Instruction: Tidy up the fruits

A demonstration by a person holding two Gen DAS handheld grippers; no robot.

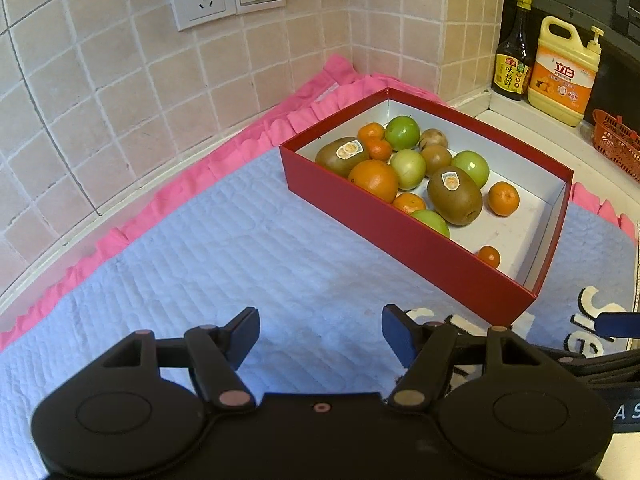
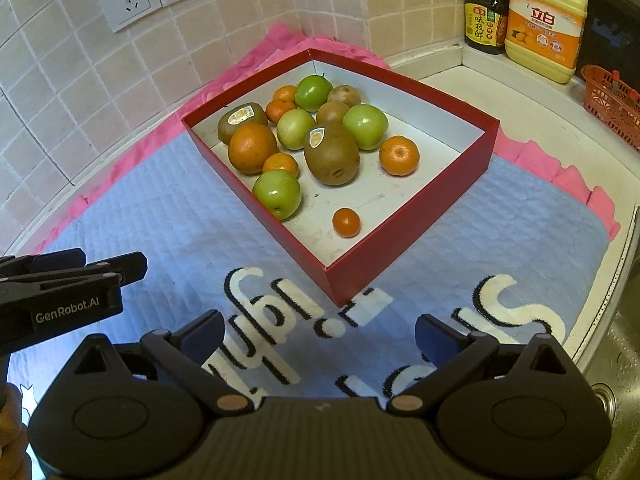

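Fruits (image 2: 332,152) in red box (image 2: 420,204) on mat (image 2: 160,208); bottles (image 2: 544,20) behind (clear path); left gripper (image 1: 320,336), right gripper (image 2: 320,336) jaws apart, empty.

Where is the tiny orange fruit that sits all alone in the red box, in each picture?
Left wrist view: the tiny round orange fruit lies low at right in the red cardboard box, half hidden behind its near wall.
Right wrist view: the same fruit lies near the picture's middle, on the box's white floor close to the nearest corner.
Shared landmark: the big brown kiwi with a sticker, just beyond it.
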